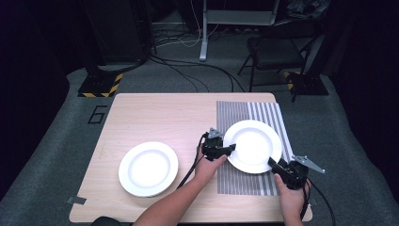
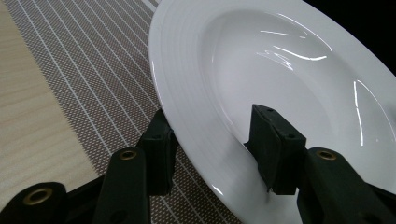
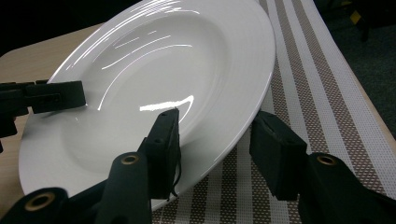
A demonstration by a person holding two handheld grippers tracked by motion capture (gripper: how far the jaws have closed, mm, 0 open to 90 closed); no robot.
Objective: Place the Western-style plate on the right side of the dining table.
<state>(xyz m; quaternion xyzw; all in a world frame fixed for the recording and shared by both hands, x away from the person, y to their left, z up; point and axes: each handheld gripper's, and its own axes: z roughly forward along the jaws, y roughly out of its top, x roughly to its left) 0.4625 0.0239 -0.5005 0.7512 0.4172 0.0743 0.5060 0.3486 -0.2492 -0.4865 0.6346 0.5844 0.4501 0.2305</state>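
Note:
A white deep plate (image 1: 254, 143) hangs tilted over the striped placemat (image 1: 247, 111), held by both grippers. My left gripper (image 1: 227, 150) is shut on its left rim; in the left gripper view one jaw sits under the rim and the other on the plate (image 2: 261, 60), with the gripper (image 2: 212, 126) over the placemat (image 2: 93, 70). My right gripper (image 1: 274, 164) is shut on the near right rim. In the right gripper view that gripper (image 3: 217, 128) straddles the edge of the plate (image 3: 163, 60), and the left gripper (image 3: 46, 95) grips the far side.
A second white plate (image 1: 148, 168) lies flat on the wooden table (image 1: 155, 113) at the front left. Beyond the table stand a dark chair (image 1: 277, 47), cables on the floor and a base with yellow-black stripes (image 1: 99, 85).

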